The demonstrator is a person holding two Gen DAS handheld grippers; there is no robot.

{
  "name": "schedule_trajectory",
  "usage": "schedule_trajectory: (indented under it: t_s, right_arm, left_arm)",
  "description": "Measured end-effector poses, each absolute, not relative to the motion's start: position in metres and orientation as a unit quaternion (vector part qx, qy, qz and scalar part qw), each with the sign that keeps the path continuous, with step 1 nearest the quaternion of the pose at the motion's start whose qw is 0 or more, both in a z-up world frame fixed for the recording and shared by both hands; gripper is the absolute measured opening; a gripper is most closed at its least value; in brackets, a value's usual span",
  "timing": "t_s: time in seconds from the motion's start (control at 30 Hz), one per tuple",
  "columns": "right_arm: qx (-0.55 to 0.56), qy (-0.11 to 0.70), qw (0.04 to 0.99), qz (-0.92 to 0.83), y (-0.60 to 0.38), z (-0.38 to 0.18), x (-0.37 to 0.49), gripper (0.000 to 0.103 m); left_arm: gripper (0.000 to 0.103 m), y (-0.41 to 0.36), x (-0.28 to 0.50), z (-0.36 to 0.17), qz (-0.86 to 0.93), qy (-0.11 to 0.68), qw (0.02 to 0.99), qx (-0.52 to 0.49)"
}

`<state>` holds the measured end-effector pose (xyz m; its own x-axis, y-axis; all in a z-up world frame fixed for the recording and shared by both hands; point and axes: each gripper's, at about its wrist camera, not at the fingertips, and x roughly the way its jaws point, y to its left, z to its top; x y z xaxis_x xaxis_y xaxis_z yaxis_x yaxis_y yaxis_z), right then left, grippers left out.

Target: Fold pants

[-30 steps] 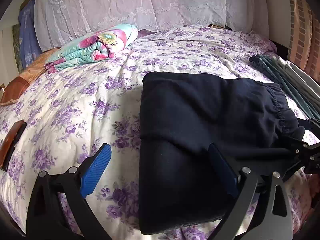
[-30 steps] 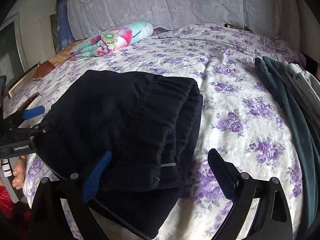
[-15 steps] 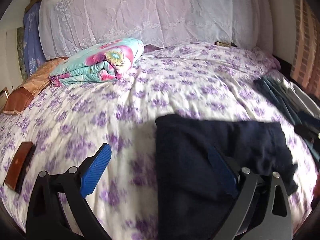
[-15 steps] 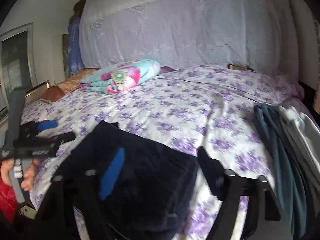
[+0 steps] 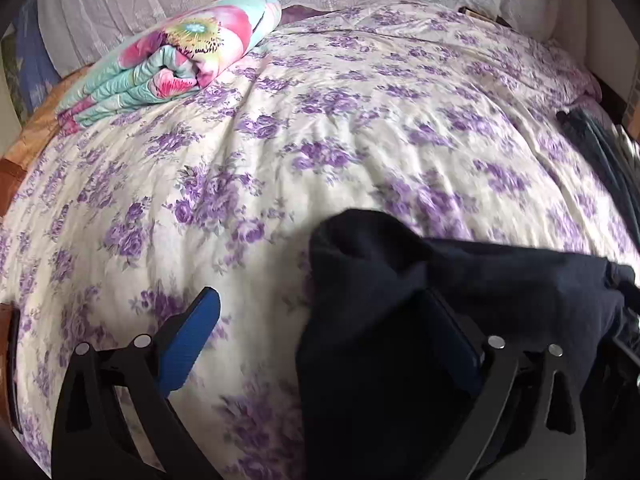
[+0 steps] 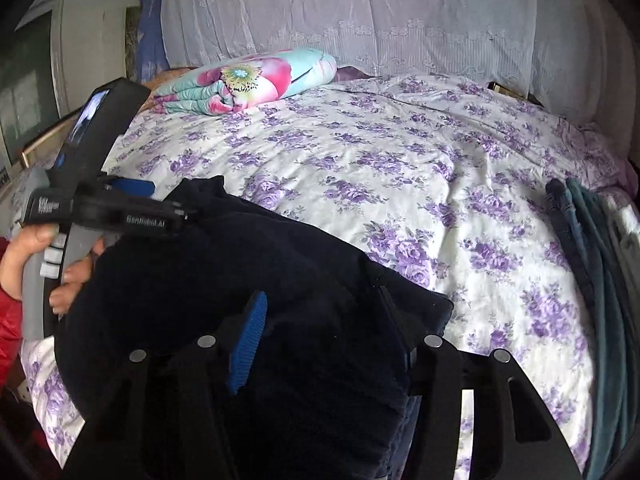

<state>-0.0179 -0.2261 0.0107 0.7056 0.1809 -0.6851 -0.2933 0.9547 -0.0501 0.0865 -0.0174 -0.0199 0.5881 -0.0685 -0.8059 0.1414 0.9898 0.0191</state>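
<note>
The folded dark navy pants point(image 5: 400, 320) lie near the front edge of a bed with a purple-flowered sheet point(image 5: 320, 140). My left gripper point(image 5: 324, 332) is open, its left finger over the sheet and its right finger against the pants' left part. In the right wrist view the pants point(image 6: 240, 280) fill the lower left. My right gripper point(image 6: 324, 328) is open, with both fingers low over the cloth. The left gripper's body point(image 6: 100, 208) and the hand holding it show at the pants' far left.
A folded floral quilt point(image 5: 168, 60) lies at the bed's far left, below a white lace headboard cover point(image 6: 360, 12). A stack of folded teal and dark garments point(image 6: 592, 280) lies along the right edge. A brown object point(image 5: 8, 360) sits at the left edge.
Both grippers swung up and back down, now closer over the pants. The pants sit lower in both views and look bunched. The jaws stayed open.
</note>
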Motion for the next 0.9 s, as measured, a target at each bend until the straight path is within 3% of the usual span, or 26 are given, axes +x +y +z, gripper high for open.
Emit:
schedule_trajectory:
  t_s: [0.27, 0.53, 0.9]
  right_arm:
    - [-0.085, 0.308, 0.929, 0.185, -0.186, 0.045, -0.07, 0.057]
    - [-0.093, 0.36, 0.896, 0.243, -0.142, -0.007, -0.085, 0.059]
    - [-0.05, 0.339, 0.909, 0.239, -0.163, 0.011, -0.096, 0.059]
  left_arm:
    - [0.097, 0.018, 0.044, 0.022, -0.061, 0.396, 0.916, 0.013]
    - [0.099, 0.019, 0.029, -0.025, -0.063, 0.429, 0.901, 0.028]
    - [0.097, 0.029, -0.001, -0.013, -0.061, 0.394, 0.917, 0.007]
